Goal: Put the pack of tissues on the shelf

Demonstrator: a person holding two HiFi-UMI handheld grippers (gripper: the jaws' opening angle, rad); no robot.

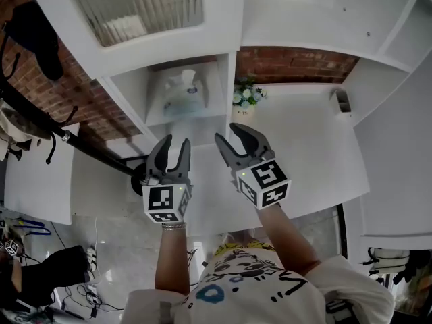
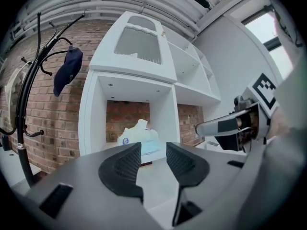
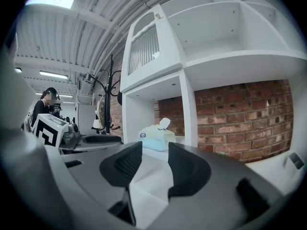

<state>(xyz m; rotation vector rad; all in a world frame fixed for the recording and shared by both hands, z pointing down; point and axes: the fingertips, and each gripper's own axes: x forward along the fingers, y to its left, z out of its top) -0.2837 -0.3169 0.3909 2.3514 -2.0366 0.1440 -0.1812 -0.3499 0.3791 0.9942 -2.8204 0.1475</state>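
Head view: both forearms reach forward side by side, with the left gripper [image 1: 176, 142] and right gripper [image 1: 227, 133] pointing at the shelf [image 1: 231, 79]. Each has its 2 jaws apart, gripping nothing. The tissues [image 1: 182, 90] sit inside a shelf cubby, apart from both grippers.

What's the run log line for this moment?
tissue pack: resting in shelf compartment | left hand-held gripper: open, empty, clear of pack | right hand-held gripper: open, empty, clear of pack

Pale blue pack of tissues [image 1: 182, 88] (one white sheet sticking up) inside the shelf [image 1: 224, 86] compartment.
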